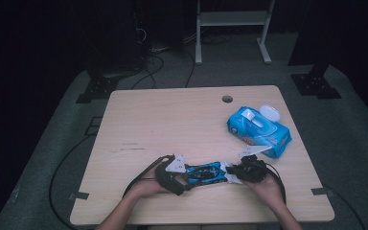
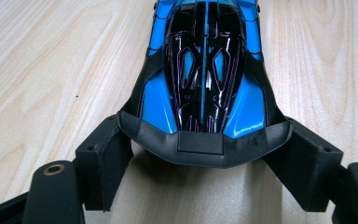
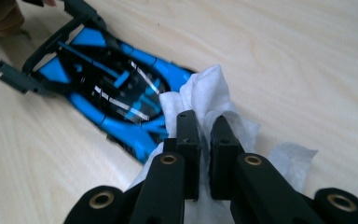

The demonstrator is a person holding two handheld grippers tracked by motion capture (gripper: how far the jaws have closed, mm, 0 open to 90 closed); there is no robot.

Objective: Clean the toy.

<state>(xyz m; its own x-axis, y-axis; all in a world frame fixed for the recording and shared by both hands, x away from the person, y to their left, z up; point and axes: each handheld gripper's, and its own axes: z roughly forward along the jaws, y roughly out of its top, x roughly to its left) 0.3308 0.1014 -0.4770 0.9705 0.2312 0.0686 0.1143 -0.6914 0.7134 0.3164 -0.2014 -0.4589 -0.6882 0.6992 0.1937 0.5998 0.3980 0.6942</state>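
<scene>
A blue and black toy car (image 1: 203,172) lies near the front edge of the wooden table (image 1: 172,120). My left gripper (image 1: 184,180) is shut on one end of it. In the left gripper view the car (image 2: 205,70) stretches away from me, and my left gripper (image 2: 204,156) has its pads (image 2: 105,154) pressed on the black end piece. My right gripper (image 1: 235,173) is at the car's other end, shut on a white wipe (image 1: 229,166). In the right gripper view the wipe (image 3: 205,88) is bunched between the jaws of my right gripper (image 3: 205,125) and rests against the tip of the car (image 3: 116,88).
A blue pack of wet wipes (image 1: 258,127) with its white lid flipped open lies at the right of the table. A round cable hole (image 1: 227,99) sits near the far edge. Cables trail off the table's front to the floor.
</scene>
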